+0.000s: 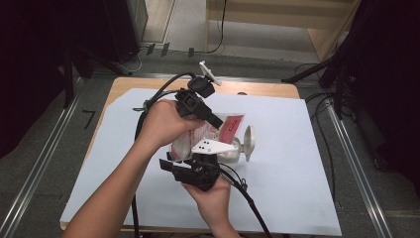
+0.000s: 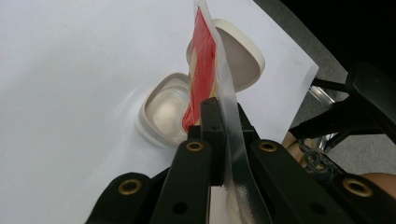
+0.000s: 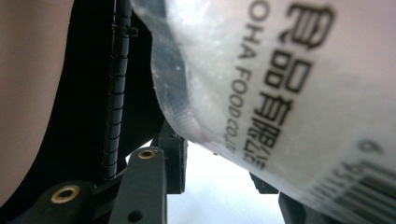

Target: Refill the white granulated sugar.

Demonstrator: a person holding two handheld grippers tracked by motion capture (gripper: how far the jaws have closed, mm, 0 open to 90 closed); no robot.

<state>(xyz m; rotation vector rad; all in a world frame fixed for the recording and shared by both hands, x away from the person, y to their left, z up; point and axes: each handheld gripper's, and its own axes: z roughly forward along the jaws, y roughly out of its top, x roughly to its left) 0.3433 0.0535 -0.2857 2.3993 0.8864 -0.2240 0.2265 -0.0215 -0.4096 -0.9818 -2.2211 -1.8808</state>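
My left gripper (image 1: 216, 121) is shut on the top edge of a clear plastic pouch (image 1: 230, 126) with a red label, holding it above the white sheet. In the left gripper view the pouch (image 2: 201, 74) rises edge-on from the closed jaws (image 2: 222, 116). Under it sits an open cream container (image 2: 166, 112), its lid (image 2: 243, 56) lying beside it. The right gripper (image 1: 188, 158) points up at the pouch's lower end. In the right gripper view the printed pouch (image 3: 289, 84) hangs just over the parted jaws (image 3: 217, 170), covering the right one.
A white sheet (image 1: 297, 173) covers the wooden table (image 1: 267, 89). The container (image 1: 233, 151) and its lid (image 1: 249, 143) lie mid-table. Cables (image 1: 247, 198) trail from both grippers toward the front edge. Dark stands flank the table.
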